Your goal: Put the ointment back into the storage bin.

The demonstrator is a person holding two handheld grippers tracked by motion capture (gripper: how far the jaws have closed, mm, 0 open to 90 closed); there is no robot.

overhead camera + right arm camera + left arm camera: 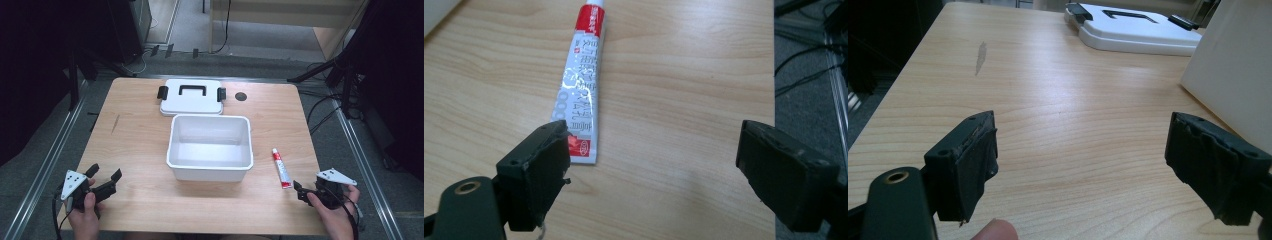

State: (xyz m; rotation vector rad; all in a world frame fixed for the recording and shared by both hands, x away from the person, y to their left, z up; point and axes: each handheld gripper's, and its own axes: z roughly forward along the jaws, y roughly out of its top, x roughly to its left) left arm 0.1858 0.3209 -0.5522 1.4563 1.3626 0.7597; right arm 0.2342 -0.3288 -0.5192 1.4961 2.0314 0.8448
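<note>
Wood table (135, 150): tube (281, 168) just beside open right gripper (300, 189).

Glossy printed tube (580, 85), smooth white plastic box (210, 145), matt wood-grain table (135, 145)

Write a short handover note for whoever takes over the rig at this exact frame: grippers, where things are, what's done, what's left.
Left gripper: open, holding nothing, at the near left of the table.
Right gripper: open, holding nothing, just behind the crimped end of the tube; in the right gripper view the tube lies flat ahead of the left jaw, not between the jaws.
White box: open and empty, mid-table. Its lid lies flat behind it.
Done: lid is off.
Left, probably: grasp the tube, put it in the box, perhaps refit the lid.
</note>
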